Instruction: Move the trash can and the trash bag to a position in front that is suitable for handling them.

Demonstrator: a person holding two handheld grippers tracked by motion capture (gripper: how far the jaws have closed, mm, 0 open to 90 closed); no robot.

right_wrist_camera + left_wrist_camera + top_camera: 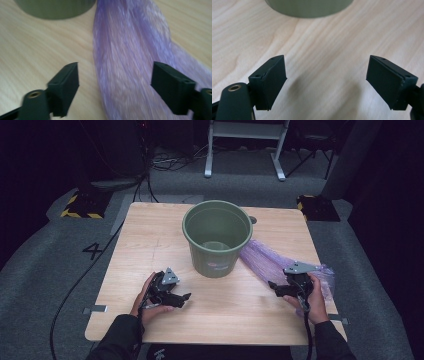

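I take the green bucket (217, 238) as my landmark: it stands upright near the middle of the wooden table (140, 250), with nothing lining it. The purple plastic bag (280, 265) lies flat and bunched lengthwise on the table to the right of the bucket, one end touching or almost touching its base, the other running out toward the table's right edge. My right gripper (276, 289) sits over the near end of that bag; in the right gripper view the jaws stand wide apart with the bag (130, 65) lying loose under and between them, the pads pressing on nothing. My left gripper (182, 298) is in front of the bucket and a little to its left, jaws also spread wide and empty, bare wood between them in the left gripper view, the bucket's base (309, 7) just ahead. I judge the work to be lining the bucket with the bag, and it is at the pick-up step. Next I should lower the right jaws, pinch one thin layer near the bag's mouth, and lift; the film is slippery, so a shallow bite may slide off.
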